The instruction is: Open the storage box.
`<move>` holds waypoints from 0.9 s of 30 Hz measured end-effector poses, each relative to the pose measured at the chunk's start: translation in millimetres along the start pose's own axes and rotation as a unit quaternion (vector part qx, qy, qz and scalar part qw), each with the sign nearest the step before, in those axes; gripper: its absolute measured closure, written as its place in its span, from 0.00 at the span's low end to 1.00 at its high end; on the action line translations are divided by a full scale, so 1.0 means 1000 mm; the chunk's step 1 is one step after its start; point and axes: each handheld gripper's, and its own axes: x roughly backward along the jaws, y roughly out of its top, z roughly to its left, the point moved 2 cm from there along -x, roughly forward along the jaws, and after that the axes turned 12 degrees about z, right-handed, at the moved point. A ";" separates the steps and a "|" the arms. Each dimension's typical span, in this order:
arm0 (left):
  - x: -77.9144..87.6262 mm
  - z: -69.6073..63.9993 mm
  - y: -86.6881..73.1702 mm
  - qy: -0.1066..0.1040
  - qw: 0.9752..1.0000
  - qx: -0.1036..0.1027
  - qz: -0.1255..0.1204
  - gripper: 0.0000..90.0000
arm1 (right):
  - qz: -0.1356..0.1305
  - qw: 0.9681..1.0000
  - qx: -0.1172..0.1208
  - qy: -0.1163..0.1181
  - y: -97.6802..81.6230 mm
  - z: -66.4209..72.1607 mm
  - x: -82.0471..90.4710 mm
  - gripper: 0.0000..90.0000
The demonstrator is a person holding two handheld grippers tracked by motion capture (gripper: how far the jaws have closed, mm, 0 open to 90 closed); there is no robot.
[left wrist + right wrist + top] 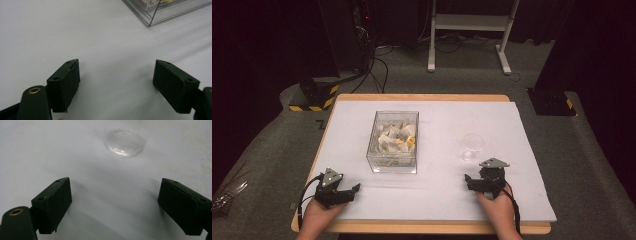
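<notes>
A clear plastic box (393, 142) with several white and yellow packets inside stands on the white table mat (437, 195), left of centre. Its near corner (152, 17) appears at the top of the left gripper view. A small clear plastic cup (472, 146) stands to the right of the box, and its base (124, 141) lies ahead in the right gripper view. My left gripper (354, 189) rests near the front left edge, open with nothing between its jaws (116, 82). My right gripper (468, 179) sits just in front of the cup, open and empty (115, 205).
The wooden table (422, 97) edges frame the mat. Beyond the table are a white metal stand (469, 30), cables on grey carpet, and black bases with yellow-black tape (314, 95). Bare mat stretches between the two grippers.
</notes>
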 end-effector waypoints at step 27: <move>0.000 -0.002 -0.001 0.006 1.000 0.008 -0.007 0.29 | -0.001 1.000 0.000 0.000 0.000 0.000 0.000 0.13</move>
